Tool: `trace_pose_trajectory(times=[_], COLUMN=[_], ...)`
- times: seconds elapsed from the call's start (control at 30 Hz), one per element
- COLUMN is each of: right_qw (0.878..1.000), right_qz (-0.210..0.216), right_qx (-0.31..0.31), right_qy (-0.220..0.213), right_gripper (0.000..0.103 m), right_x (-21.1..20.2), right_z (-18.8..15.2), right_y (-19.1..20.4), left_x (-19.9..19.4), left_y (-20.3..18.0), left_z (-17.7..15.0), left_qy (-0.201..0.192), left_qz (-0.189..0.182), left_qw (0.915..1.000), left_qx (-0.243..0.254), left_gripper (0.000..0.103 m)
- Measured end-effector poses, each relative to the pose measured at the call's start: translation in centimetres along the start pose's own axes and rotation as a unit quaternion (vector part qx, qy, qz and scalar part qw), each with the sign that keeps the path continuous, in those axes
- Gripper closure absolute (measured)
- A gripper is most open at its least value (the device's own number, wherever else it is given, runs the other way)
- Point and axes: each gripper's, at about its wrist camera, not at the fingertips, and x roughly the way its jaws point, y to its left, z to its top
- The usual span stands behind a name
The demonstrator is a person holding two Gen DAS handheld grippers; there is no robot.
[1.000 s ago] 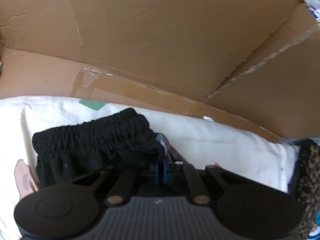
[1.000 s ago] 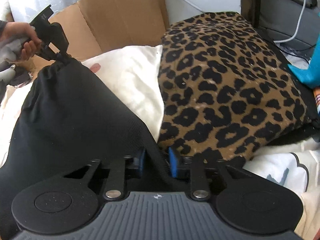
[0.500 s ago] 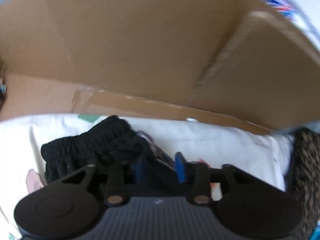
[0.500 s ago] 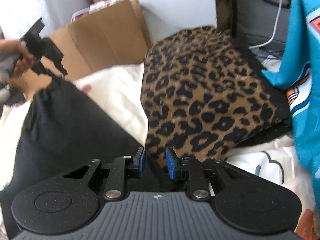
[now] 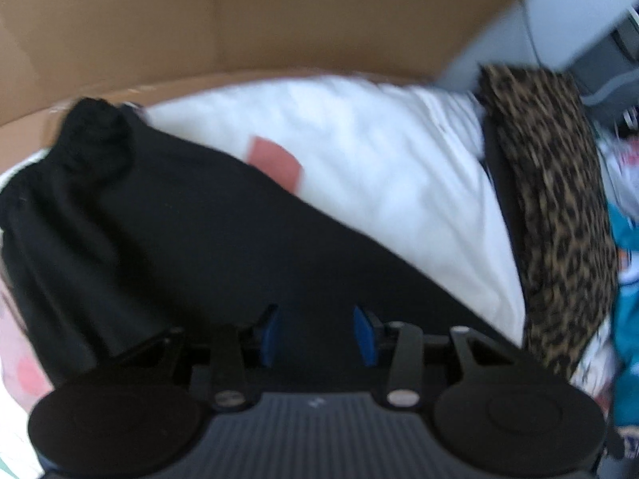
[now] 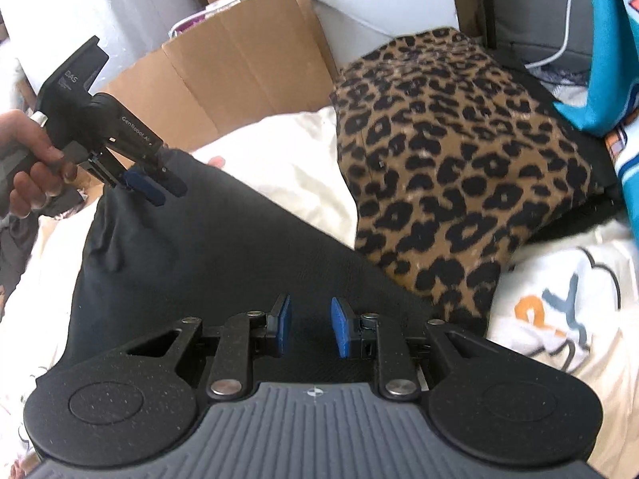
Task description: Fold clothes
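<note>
1. We see the black garment (image 6: 223, 247) spread flat over a white cushion (image 6: 295, 175), beside a leopard-print cushion (image 6: 459, 167).
2. Our left gripper (image 6: 157, 187) hangs above its gathered waistband, fingers just parted, nothing between them.
3. Our right gripper (image 6: 309, 329) hovers over the near end, fingers apart, gripping nothing.
4. Cardboard (image 5: 279, 20) stands behind.

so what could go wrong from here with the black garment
1. The left gripper is open above the bunched waistband, so that end lies loose and may crumple.
2. The right gripper looks open too, with the black garment between its pads, so a pull could slip.
3. The leopard-print fabric lies beside it and could snag in a fold.
</note>
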Motion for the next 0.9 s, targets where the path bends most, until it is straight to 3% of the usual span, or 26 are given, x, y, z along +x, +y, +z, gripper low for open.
trace_pose_trajectory(times=[0.27, 0.53, 0.73, 0.9], right_qw=[0.999, 0.999, 0.998, 0.997], right_qz=[-0.018, -0.023, -0.028, -0.044], right_qx=[0.037, 0.044, 0.049, 0.068], right_qy=[0.008, 0.015, 0.014, 0.005], right_gripper=[0.074, 0.075, 0.075, 0.075], right_x=[-0.2, -0.4, -0.5, -2.1], right_z=[-0.8, -1.4, -1.0, -1.5], right_y=[-1.8, -2.5, -2.5, -3.6], left_x=[3.0, 4.2, 3.4, 0.8], left_y=[-2.4, -2.7, -1.9, 0.0], left_z=[0.0, 1.9, 2.6, 3.1], left_qy=[-0.005, -0.032, -0.031, -0.043], left_qz=[-0.002, -0.018, -0.036, -0.02], left_qw=[0.9984, 0.9983, 0.998, 0.9971], left_qx=[0.056, 0.046, 0.043, 0.059], left_gripper=[0.061, 0.061, 0.061, 0.061])
